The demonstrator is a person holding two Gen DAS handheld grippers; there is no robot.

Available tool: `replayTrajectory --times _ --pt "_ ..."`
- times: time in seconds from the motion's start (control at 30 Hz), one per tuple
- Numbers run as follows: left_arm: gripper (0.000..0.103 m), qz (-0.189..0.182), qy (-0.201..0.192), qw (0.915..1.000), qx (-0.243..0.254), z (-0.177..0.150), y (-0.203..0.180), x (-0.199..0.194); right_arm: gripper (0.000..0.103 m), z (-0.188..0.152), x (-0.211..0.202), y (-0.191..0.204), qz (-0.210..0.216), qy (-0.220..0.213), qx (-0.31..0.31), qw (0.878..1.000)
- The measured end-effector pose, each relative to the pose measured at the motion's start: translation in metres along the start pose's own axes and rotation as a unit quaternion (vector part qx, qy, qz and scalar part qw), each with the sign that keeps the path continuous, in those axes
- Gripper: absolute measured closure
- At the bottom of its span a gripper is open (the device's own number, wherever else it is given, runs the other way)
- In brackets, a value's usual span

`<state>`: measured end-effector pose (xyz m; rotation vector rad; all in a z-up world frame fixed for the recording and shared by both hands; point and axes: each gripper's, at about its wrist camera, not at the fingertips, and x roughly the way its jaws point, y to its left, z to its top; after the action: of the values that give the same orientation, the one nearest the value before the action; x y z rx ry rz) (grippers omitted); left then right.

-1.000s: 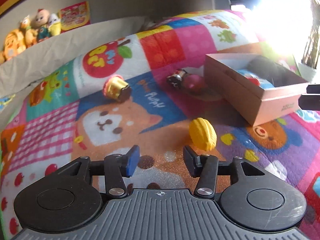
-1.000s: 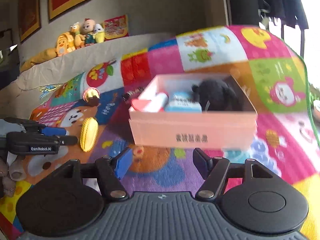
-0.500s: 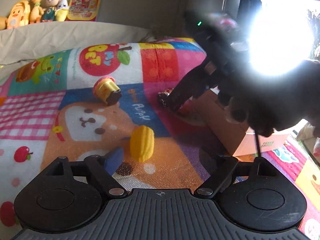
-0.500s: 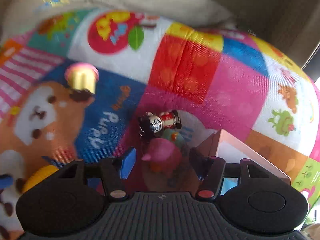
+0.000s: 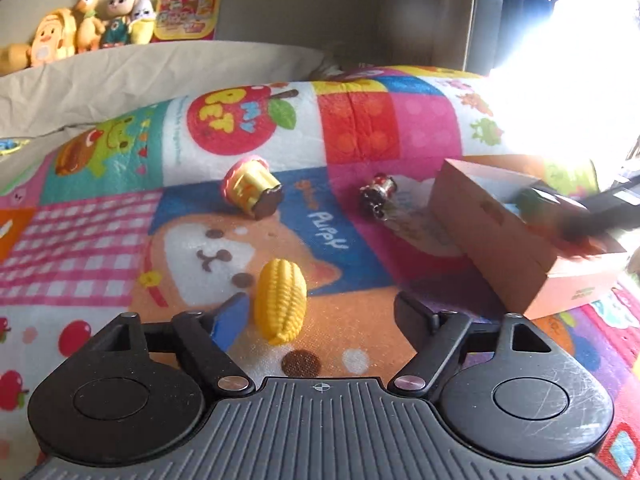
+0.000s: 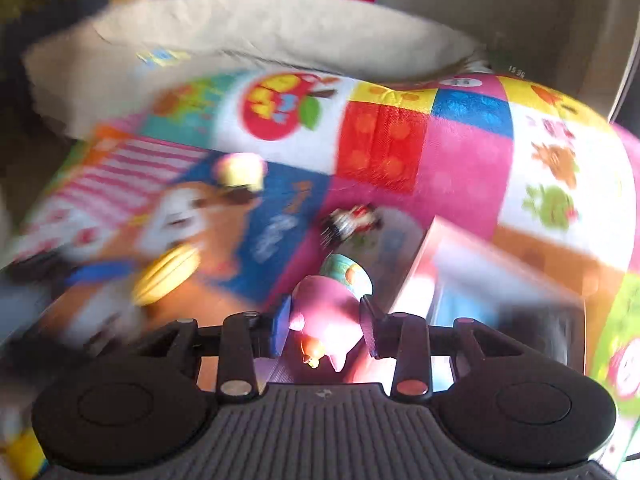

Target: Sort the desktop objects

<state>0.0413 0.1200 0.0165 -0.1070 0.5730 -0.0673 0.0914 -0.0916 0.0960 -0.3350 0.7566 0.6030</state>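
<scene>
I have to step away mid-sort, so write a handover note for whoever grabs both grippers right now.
Right gripper: shut on the pink pig toy, beside the pink box; the view is blurred.
Left gripper: open, with the toy corn next to its left finger, not gripped.
On the quilt: toy cupcake on its side, small figurine near the box.
Done: the box already holds some items.
Left: drop in the pig, then corn, cupcake, figurine.

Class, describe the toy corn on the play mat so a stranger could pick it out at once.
Start at the colourful play mat and find its orange puppy picture. The toy corn lies there, just ahead of the left gripper. It alone is plain yellow, ribbed with kernels, unlike the cupcake or figurine.
</scene>
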Motion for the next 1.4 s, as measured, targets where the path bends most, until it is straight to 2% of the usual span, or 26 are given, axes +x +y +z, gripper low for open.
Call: replayTrajectory --times 0.13,0.23,0.3,0.37,0.4,0.43,0.5,0.57,0.63,0.77,0.83,0.93,1.0,1.13,1.2,1.33,1.4 --pt "0.028 0.012 0.017 0.9996 0.021 0.002 -0.005 0.012 0.066 -0.057 -0.044 -0.007 0.009 0.0 0.012 1.0" --pt "0.033 0.026 0.026 0.9991 0.02 0.006 -0.004 0.021 0.066 -0.096 -0.057 -0.018 0.003 0.007 0.041 0.999" --pt "0.04 0.04 0.031 0.9983 0.028 0.009 -0.004 0.027 0.066 -0.117 -0.056 -0.025 -0.021 0.007 0.059 0.998" --pt "0.064 0.045 0.041 0.9975 0.034 0.01 -0.004 0.031 0.065 -0.132 -0.053 -0.032 -0.043 0.006 0.078 0.996" --pt "0.068 0.049 0.043 0.9971 0.039 0.01 -0.005 0.032 0.065 -0.14 -0.053 -0.036 -0.054 0.004 0.089 0.995" --pt "0.069 0.05 0.044 0.9969 0.043 0.01 -0.007 0.03 0.063 -0.145 -0.054 -0.038 -0.058 -0.002 0.099 0.993" --pt "0.069 0.039 0.044 0.9974 0.043 0.01 -0.012 0.023 0.055 -0.155 -0.058 -0.042 -0.067 -0.019 0.118 0.991" --pt "0.069 0.019 0.04 0.9976 0.052 0.008 -0.024 0.011 0.024 -0.167 -0.063 -0.044 -0.079 -0.043 0.133 0.987" --pt "0.069 -0.015 0.038 0.997 0.066 0.004 -0.045 -0.005 0.012 -0.176 -0.066 -0.048 -0.086 -0.058 0.156 0.982" --pt "0.068 -0.119 0.04 0.9878 0.092 -0.01 -0.092 -0.036 0.006 -0.192 -0.065 -0.055 -0.091 -0.057 0.191 0.976" --pt "0.068 -0.153 0.044 0.9804 0.115 -0.022 -0.115 -0.048 0.004 -0.2 -0.063 -0.054 -0.106 -0.056 0.195 0.973" --pt "0.067 -0.183 0.06 0.9702 0.147 -0.042 -0.14 -0.056 0.001 -0.211 -0.062 -0.052 -0.129 -0.062 0.203 0.969" --pt "0.067 -0.19 0.073 0.9662 0.158 -0.052 -0.148 -0.056 0.0 -0.216 -0.062 -0.052 -0.124 -0.061 0.21 0.968" --pt "0.055 -0.171 0.086 0.9667 0.17 -0.064 -0.149 -0.054 0.0 -0.217 -0.061 -0.053 -0.117 -0.059 0.216 0.968" --pt "0.051 -0.161 0.083 0.9688 0.169 -0.067 -0.145 -0.056 0.0 -0.217 -0.059 -0.051 -0.121 -0.059 0.214 0.968" --pt "0.031 -0.135 0.076 0.9753 0.157 -0.066 -0.134 -0.057 0.0 -0.215 -0.056 -0.045 -0.137 -0.05 0.198 0.969" --pt "0.026 -0.117 0.075 0.9786 0.151 -0.064 -0.129 -0.055 0.0 -0.214 -0.054 -0.043 -0.142 -0.045 0.191 0.97"
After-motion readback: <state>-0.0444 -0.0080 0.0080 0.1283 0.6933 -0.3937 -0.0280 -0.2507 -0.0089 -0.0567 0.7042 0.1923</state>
